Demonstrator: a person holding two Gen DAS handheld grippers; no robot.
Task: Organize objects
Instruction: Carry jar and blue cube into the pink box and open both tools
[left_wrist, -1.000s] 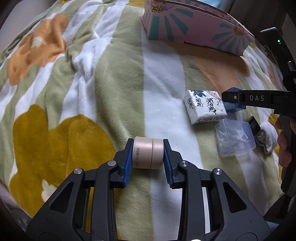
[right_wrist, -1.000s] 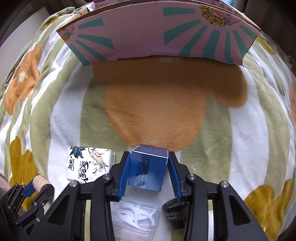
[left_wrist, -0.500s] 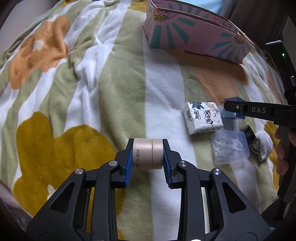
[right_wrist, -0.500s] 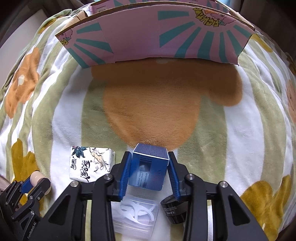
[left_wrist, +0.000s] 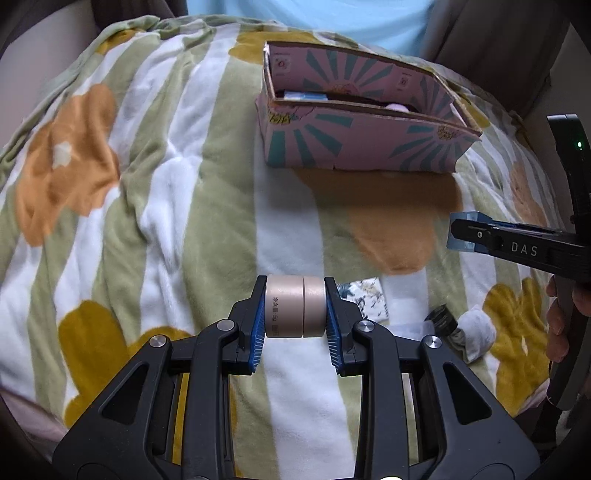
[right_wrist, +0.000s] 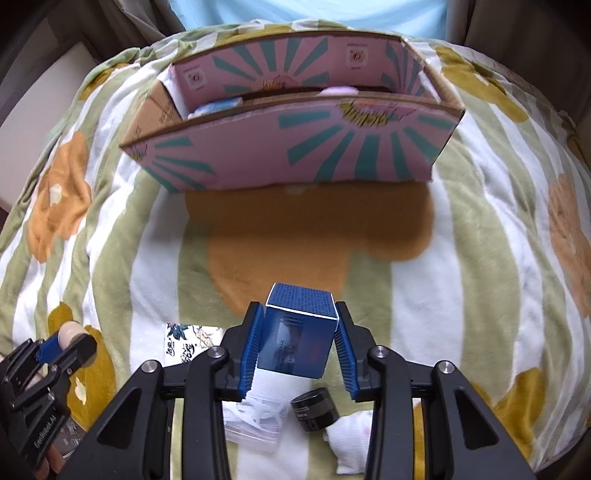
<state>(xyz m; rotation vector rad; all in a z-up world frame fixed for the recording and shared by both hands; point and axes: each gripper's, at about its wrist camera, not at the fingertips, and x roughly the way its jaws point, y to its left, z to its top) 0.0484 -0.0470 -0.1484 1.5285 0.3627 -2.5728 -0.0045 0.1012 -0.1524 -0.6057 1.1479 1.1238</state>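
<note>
On the flower-patterned fleece blanket (left_wrist: 155, 206), the left claw (left_wrist: 295, 308) is clenched on a beige round jar (left_wrist: 295, 306), its blue pads pressing the jar's two flat ends so the jar lies sideways between them, lifted clear of the blanket. Just right of that claw and below it lies a printed tissue pack (left_wrist: 364, 299), partly hidden behind the finger. Beyond, toward the far edge of the blanket, stands the open pink cardboard box (left_wrist: 354, 146) with teal sunburst rays; something light blue and something pale pink show inside it. Further right, the right claw (right_wrist: 300, 339) is clamped on a dark blue carton (right_wrist: 299, 332), which sits tilted between the pads and is held above the blanket, in front of the box. Under it rest a clear plastic case (right_wrist: 255, 417) of white picks, a small black jar (right_wrist: 314, 404) and a white rolled cloth (right_wrist: 351, 439), close together. A hand (left_wrist: 561, 321) grips the right handle.
</note>
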